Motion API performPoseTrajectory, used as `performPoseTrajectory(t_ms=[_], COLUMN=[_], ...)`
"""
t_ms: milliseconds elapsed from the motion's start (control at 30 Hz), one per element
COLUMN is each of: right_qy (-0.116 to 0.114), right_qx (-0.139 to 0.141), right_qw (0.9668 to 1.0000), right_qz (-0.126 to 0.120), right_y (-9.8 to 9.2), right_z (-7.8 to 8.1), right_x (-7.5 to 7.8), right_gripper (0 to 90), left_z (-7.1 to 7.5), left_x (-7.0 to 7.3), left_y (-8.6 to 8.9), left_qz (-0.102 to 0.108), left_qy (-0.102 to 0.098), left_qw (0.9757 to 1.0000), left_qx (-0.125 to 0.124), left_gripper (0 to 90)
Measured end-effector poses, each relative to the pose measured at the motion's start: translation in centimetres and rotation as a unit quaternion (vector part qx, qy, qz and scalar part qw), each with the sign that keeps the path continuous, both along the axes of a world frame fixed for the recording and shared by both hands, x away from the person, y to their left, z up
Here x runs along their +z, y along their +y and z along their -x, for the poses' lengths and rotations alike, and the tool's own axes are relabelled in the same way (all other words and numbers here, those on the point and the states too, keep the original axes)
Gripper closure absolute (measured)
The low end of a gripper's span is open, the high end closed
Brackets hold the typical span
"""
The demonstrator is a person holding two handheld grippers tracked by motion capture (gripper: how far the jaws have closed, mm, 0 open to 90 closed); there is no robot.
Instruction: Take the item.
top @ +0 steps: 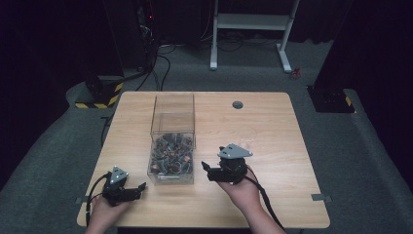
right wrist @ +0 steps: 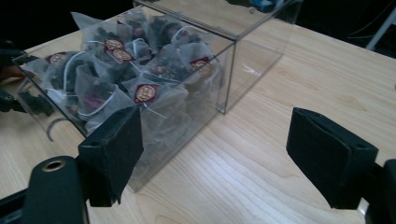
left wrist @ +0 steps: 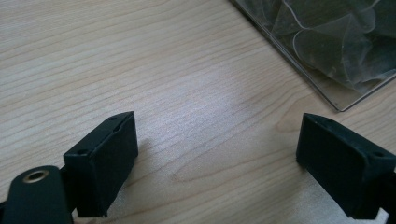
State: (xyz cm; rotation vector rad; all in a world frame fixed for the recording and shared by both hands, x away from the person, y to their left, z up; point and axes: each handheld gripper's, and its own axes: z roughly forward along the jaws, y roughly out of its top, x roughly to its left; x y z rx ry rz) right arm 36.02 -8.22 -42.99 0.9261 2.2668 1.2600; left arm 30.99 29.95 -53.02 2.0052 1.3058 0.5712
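1. High view: a clear box (top: 172, 141) stands on the wooden counter (top: 263, 126), left of the middle and reaching toward the near edge. Its near half is heaped with tea bags (top: 171, 155); its far half is bare. My left gripper (top: 127, 190) sits by the near left corner of the counter, just left of the box's near corner, held in my left hand (top: 104, 209). My right gripper (top: 214, 171) hovers just right of the box, held in my right hand (top: 241, 190). A small grey disc (top: 237, 104) lies near the far edge.

2. Left gripper view: my fingers (left wrist: 103, 163) are spread wide with bare counter (left wrist: 140, 70) between them. A corner of the clear box (left wrist: 322, 51) shows at upper right, apart from them.

3. Right gripper view: my fingers (right wrist: 329, 156) are spread wide and grip nothing. The clear box (right wrist: 252, 51) stands ahead on the left, its near compartment full of mesh tea bags (right wrist: 140, 88) with dark red tags.
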Motion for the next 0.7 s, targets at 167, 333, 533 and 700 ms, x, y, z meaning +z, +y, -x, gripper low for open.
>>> performPoseTrajectory(t_ms=[167,333,533,700], right_qy=[0.0,0.001,0.003,0.004], right_qx=[0.016,0.03,0.043,0.056], right_qw=[0.9999,0.9995,0.999,0.9984], right_qz=[0.0,-0.001,-0.002,-0.004], right_y=[1.1,2.4,3.5,4.7], right_z=[0.0,0.1,0.3,0.5], right_x=[0.2,0.3,0.3,0.2], right_gripper=[20.2,21.3,22.6,23.7], left_z=[0.0,0.0,0.0,0.0], left_x=[0.0,0.0,0.0,0.0], left_y=[0.0,0.0,0.0,0.0], left_qz=[0.0,0.0,0.0,0.0], left_qy=[0.0,0.0,0.0,0.0], left_qw=[1.0,1.0,1.0,1.0], left_qx=[0.0,0.0,0.0,0.0], left_gripper=[13.0,13.0,13.0,13.0])
